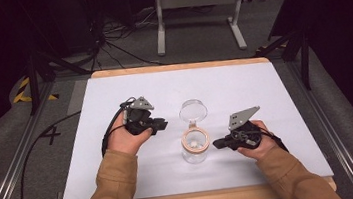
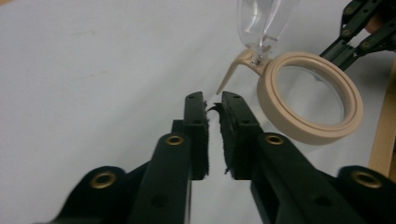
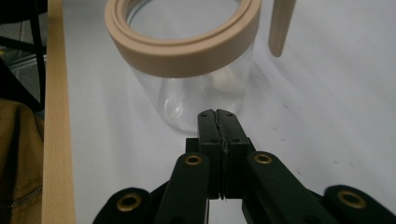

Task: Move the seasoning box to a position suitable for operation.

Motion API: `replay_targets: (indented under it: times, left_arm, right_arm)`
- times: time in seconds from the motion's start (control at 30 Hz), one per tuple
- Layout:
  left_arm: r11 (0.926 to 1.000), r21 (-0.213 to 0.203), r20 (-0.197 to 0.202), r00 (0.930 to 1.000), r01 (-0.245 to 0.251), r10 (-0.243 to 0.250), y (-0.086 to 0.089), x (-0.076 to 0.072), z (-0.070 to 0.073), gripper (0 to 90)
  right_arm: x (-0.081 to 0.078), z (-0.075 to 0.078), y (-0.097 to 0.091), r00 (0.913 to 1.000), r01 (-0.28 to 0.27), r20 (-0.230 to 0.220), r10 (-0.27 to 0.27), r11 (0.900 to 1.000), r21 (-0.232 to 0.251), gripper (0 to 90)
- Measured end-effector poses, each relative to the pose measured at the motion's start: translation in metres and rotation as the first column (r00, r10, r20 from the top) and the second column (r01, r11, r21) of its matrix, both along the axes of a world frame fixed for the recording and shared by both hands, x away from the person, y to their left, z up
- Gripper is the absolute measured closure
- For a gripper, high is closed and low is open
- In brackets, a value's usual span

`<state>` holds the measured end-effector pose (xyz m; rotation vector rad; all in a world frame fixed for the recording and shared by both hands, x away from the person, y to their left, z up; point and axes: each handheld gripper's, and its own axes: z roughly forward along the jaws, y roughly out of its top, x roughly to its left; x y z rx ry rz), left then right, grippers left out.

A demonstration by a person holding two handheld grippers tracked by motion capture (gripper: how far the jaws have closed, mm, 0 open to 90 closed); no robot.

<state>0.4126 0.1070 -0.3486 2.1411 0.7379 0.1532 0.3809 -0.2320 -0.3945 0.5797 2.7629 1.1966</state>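
A clear glass jar (image 1: 195, 147) stood near the middle of the white table top (image 1: 243, 84), toward the person's edge, with a beige ring (image 1: 195, 139) around its mouth and its clear round lid (image 1: 193, 110) swung open on the far side, standing up from a hinge. In the high view, small pale pieces lay inside the jar; what they were could not be made out. The left gripper (image 1: 159, 125) was held in the left hand (image 1: 127, 138) to the left of the jar, near it but apart, jaws pointing right toward it. In the left gripper view its two black jaws (image 2: 214, 135) stood nearly parallel with a thin slit of table showing between the pads, holding nothing; frayed pad material showed at the tips. Beyond them in that view sat the jar's beige ring (image 2: 309, 100), a beige latch tab (image 2: 229, 77) reaching down from the hinge, and the raised lid (image 2: 264, 21). The right gripper (image 1: 218, 144) was held in the right hand (image 1: 258, 145) to the right of the jar, its tips pointing left and close beside the glass wall. In the right gripper view its jaws (image 3: 218, 140) were pressed together pad to pad with nothing between them, and the jar (image 3: 196, 95) rose directly ahead, just beyond the tips; whether they touched the glass could not be told. The wooden edge (image 3: 57, 140) of the table ran along that view's left. Tan sleeves (image 1: 111, 187) covered both forearms.
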Motion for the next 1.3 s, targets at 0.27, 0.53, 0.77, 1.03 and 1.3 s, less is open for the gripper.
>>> replay_targets:
  times: [0.27, 0.53, 0.77, 1.03, 1.3]
  left_arm:
    - [0.9932, -0.092, 0.041, 0.9964, -0.071, 0.075, -0.001, 0.012, -0.007, 89.9]
    - [0.9849, -0.149, 0.085, 0.9912, -0.087, 0.101, -0.014, 0.020, -0.012, 89.7]
    - [0.9792, -0.189, 0.103, 0.9901, -0.074, 0.095, -0.018, 0.026, -0.013, 89.7]
    - [0.9777, -0.205, 0.115, 0.9909, -0.046, 0.070, -0.028, 0.026, -0.014, 89.7]
    - [0.9798, -0.200, 0.116, 0.9928, -0.007, 0.030, -0.032, 0.024, -0.014, 89.4]
  right_arm:
    - [-0.005, 0.021, -0.008, 0.9993, 0.027, 0.024, -0.029, 0.9952, 0.095, 89.9]
    - [-0.016, 0.038, 0.004, 0.9981, 0.013, 0.057, -0.024, 0.9819, 0.189, 89.9]
    - [-0.017, 0.043, 0.021, 0.9978, -0.002, 0.065, -0.012, 0.9780, 0.209, 89.9]
    - [-0.016, 0.043, 0.032, 0.9983, 0.011, 0.052, -0.025, 0.9687, 0.248, 89.9]
    - [-0.011, 0.043, 0.033, 0.9957, 0.051, 0.059, -0.072, 0.9555, 0.290, 89.9]
